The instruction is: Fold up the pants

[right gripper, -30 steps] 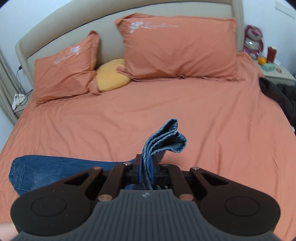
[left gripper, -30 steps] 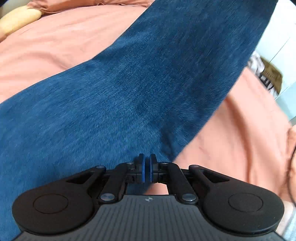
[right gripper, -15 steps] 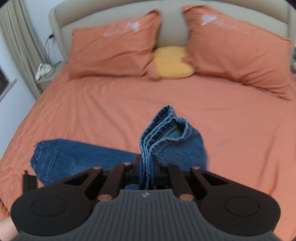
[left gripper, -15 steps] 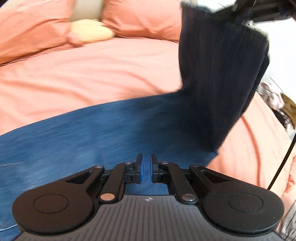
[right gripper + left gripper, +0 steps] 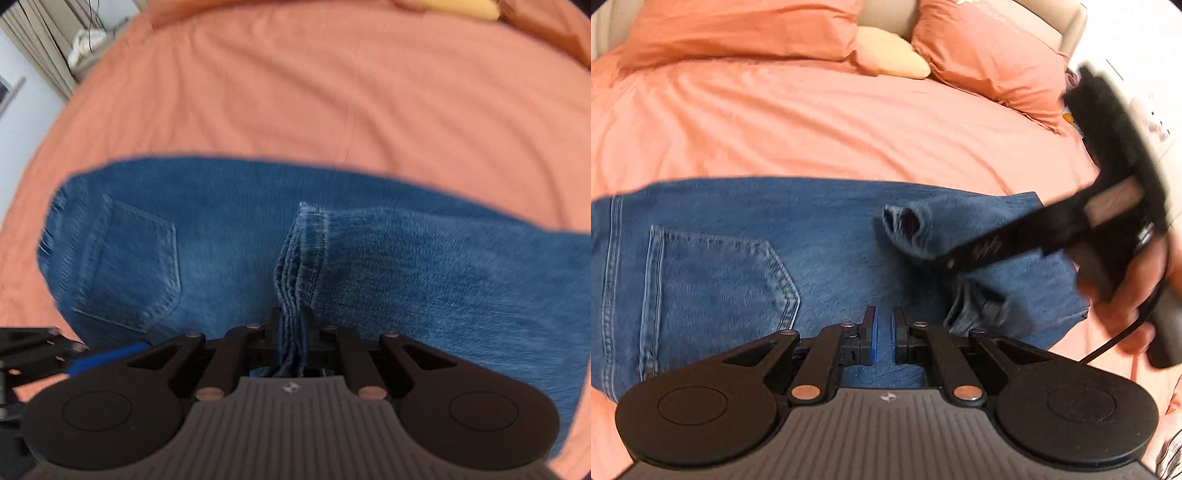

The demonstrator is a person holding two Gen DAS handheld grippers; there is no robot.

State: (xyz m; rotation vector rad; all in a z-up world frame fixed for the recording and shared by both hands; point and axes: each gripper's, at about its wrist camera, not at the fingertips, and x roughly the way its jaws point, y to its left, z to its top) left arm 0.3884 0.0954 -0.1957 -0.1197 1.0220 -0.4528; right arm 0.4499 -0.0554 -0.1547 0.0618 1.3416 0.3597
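A: What's the surface, going left to right?

B: A bed (image 5: pixel 849 122) with an orange sheet. In the left wrist view, orange pillows (image 5: pixel 738 26) and a yellow cushion (image 5: pixel 892 53) sit far ahead of the left hand-held gripper (image 5: pixel 882 338), against a beige headboard. In the right wrist view a curtain (image 5: pixel 40 44) hangs at the far left, beyond the bed's edge.

A: And the pants?

B: The pants (image 5: pixel 812 240) lie flat on the sheet just ahead of both hand-held grippers, long axis running across the view, left to right. The waist and a back pocket (image 5: pixel 716 280) are on the left. The legs are doubled back from the right, so the hems (image 5: pixel 306 236) point left, toward the pocket.

A: The hand-held grippers?

B: The left one's jaws are pressed almost together with nothing between them, over the denim. The right hand-held gripper (image 5: pixel 291 332) pinches the stacked hems; from the left wrist view it comes in from the right, blurred, with a hand (image 5: pixel 1126 291) around its handle.

A: What differs from a second ago?

B: Then the right one held the hems high above the bed, and the leg hung as a sheet before the left one. Now the hems are down on the lower layer, and the pocket has come into the left view.
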